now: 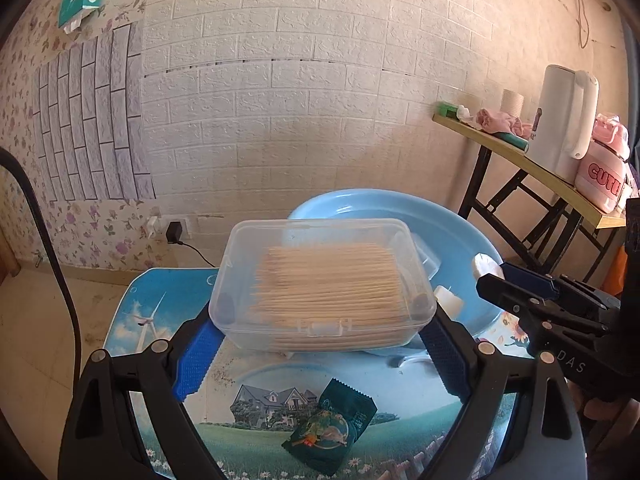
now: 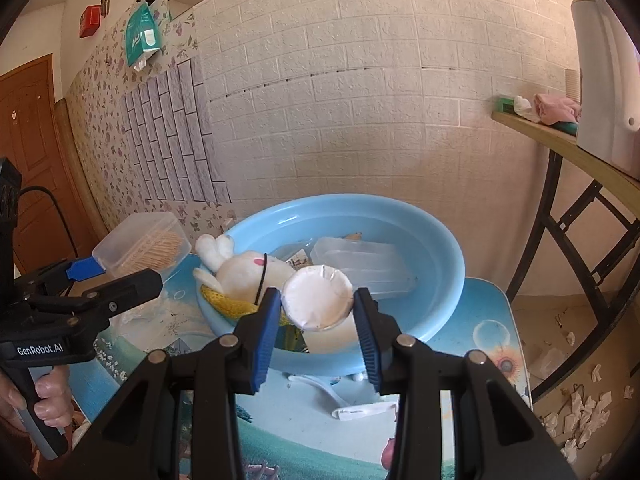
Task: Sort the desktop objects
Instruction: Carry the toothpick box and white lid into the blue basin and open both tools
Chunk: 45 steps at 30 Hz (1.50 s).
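Note:
My left gripper (image 1: 322, 312) is shut on a clear plastic box of toothpicks (image 1: 324, 284) and holds it above the picture-printed table (image 1: 256, 432). The box also shows in the right wrist view (image 2: 140, 246). My right gripper (image 2: 316, 304) is shut on a white sealed cup (image 2: 318, 298), held over the near rim of the blue basin (image 2: 432, 248). Inside the basin lie a white plush rabbit (image 2: 240, 266), a clear lid (image 2: 360, 264) and a yellow item (image 2: 228, 306). A dark green sachet (image 1: 330, 426) lies on the table below the left gripper.
A white plastic spoon (image 2: 356, 408) lies on the table in front of the basin. A folding side table (image 1: 532, 168) at the right holds a white kettle (image 1: 564, 120), a pink bottle and cloths. Paper scraps litter the floor (image 2: 580, 412).

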### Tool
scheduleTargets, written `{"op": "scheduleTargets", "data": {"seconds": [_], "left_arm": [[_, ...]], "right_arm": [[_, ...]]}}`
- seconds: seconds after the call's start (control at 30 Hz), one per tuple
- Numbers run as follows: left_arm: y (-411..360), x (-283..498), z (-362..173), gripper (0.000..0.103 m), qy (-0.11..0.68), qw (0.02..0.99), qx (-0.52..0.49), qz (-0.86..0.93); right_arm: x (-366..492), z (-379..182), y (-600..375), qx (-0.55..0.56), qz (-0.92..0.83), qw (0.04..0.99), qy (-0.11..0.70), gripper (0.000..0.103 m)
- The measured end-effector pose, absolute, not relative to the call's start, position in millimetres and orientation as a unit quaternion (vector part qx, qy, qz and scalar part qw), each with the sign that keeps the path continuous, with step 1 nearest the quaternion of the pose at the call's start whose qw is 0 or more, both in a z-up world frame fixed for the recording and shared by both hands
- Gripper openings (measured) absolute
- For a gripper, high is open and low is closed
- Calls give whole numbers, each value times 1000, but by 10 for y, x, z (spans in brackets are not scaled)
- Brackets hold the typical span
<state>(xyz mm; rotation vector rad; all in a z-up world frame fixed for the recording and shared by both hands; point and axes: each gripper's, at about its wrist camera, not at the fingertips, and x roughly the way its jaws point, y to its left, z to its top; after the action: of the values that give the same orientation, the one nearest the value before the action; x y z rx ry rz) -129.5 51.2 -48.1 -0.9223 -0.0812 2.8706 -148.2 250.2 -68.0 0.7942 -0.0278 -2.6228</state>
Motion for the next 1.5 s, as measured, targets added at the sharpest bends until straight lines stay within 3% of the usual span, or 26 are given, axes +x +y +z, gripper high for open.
{"op": "scheduleTargets", "data": {"seconds": [0.57,0.77,1.5], "left_arm": [[923,-2013,-490,92,16,89,-301,949],[925,-1999,-511,92,7,89,-306,948],[712,-1676,-524,92,7,70,-313,947]], "right_arm": [[-1916,-929,2671,313,-928,200,-28,40],[-1853,-914,2704,306,-929,208,-32,51],[-1644,-819,2752,309,-929,199,-34,52]]}}
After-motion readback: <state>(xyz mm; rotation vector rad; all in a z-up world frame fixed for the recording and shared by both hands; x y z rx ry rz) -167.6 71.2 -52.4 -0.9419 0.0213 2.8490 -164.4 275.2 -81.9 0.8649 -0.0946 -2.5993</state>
